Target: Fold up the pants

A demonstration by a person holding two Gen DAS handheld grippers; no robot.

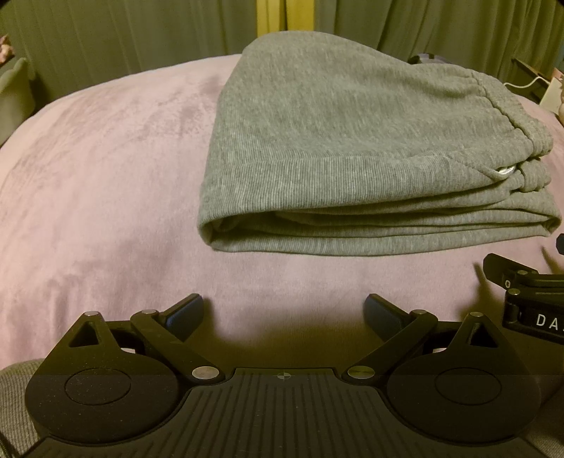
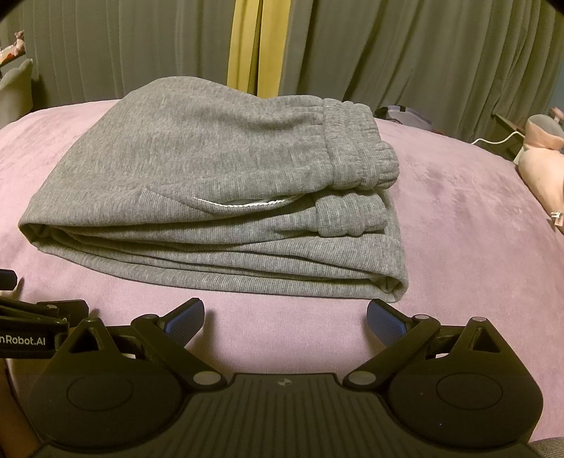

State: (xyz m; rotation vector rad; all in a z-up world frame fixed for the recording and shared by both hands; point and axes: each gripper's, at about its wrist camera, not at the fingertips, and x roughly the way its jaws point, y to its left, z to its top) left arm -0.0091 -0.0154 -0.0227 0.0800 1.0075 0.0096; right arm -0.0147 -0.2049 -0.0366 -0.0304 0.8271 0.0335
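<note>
Left wrist view first: at far left the bed [image 1: 88,183], under a mauve plush cover, stretches back to grey-green curtains [image 1: 123,31] with a yellow strip between them. Low in the picture the left tool [image 1: 284,313] hangs just above the cover with its blue-padded fingers [image 1: 185,313] spread wide and nothing between them. Ahead of it and to the right lie the pants [image 1: 352,158], grey ribbed knit, folded into a thick flat stack on the cover, apart from the tool. Their rounded fold faces left, the layered edges face the camera, and the gathered waistband [image 1: 504,109] sits on top at the right end. At the right edge part of the right tool shows beside the stack's near corner.

Right wrist view: at the left edge a piece of the left tool [image 2: 31,331] juts in, lettered "Robot.AI". Centre left, the pants [image 2: 211,197] rest on the bed [image 2: 458,246], fold to the left, waistband [image 2: 356,148] to the right, with a white pocket lining [image 2: 243,202] peeking out of the front. Below, the right tool [image 2: 285,315] has its fingers [image 2: 386,319] wide apart and empty, just short of the stack's near edge. Further right, a pink and grey soft toy [image 2: 543,155] lies at the bed's edge, well apart from the pants, with a white cable behind it.
</note>
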